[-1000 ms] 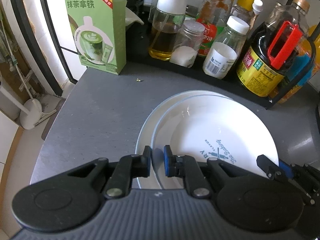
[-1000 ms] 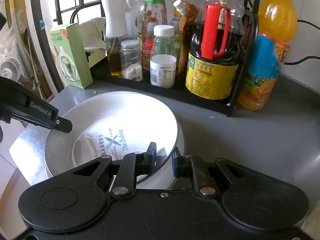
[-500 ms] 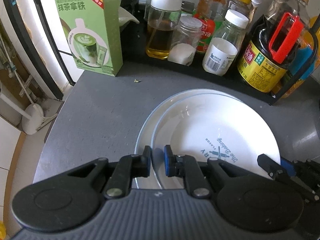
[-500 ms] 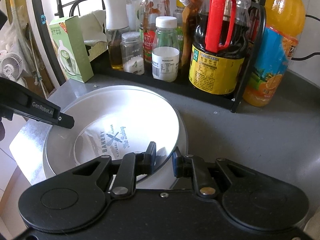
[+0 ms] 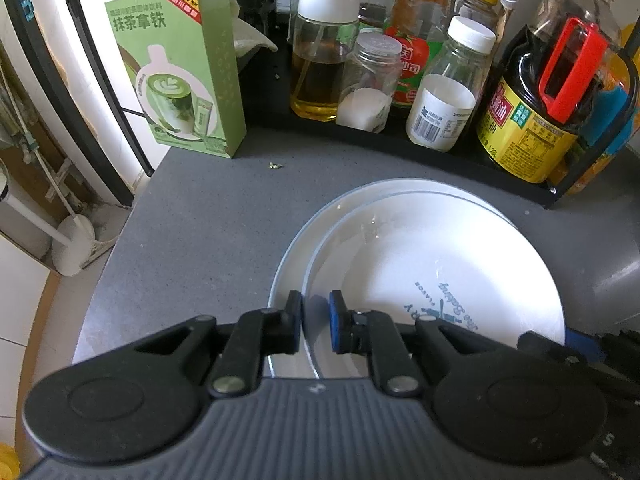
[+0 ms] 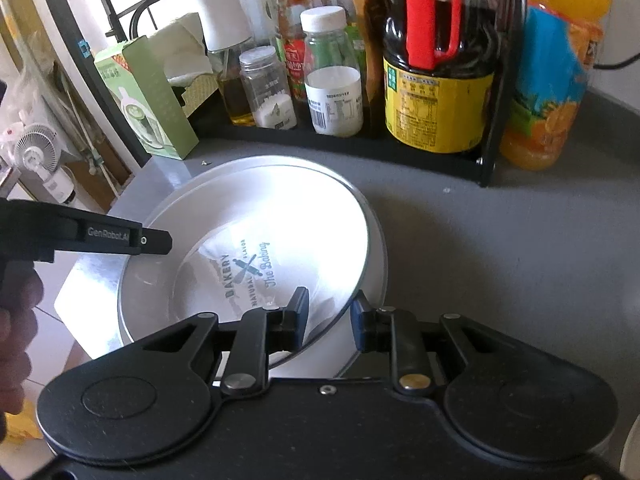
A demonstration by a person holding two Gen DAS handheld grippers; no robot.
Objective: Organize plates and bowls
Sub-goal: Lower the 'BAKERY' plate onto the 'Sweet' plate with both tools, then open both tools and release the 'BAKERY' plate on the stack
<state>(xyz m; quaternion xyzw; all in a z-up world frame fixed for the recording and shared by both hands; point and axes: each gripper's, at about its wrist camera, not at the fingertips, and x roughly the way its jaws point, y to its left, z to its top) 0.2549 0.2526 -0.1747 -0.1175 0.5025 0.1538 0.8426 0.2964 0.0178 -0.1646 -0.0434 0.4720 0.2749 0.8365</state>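
Two white plates lie stacked on the grey counter (image 5: 192,240). The top plate (image 5: 420,260) (image 6: 280,208) bears a blue "Bakery" print and rests on the lower plate (image 5: 288,272) (image 6: 380,248), set a little to one side of it. My left gripper (image 5: 316,322) is shut on the top plate's near-left rim; in the right wrist view its black finger (image 6: 156,240) reaches over that rim. My right gripper (image 6: 331,314) stands at the opposite rim with its jaws opening. The rim passes between them and the pads stand off it.
A black rack (image 5: 440,148) at the back holds oil, salt, ketchup and a dark soy sauce bottle (image 5: 532,120). An orange juice bottle (image 6: 552,80) stands right of it, a green matcha box (image 5: 180,64) left. The counter's curved edge drops to the floor at left.
The right gripper's jaws have spread apart off the top plate's rim. The left gripper keeps its hold, and the plates stay in place.
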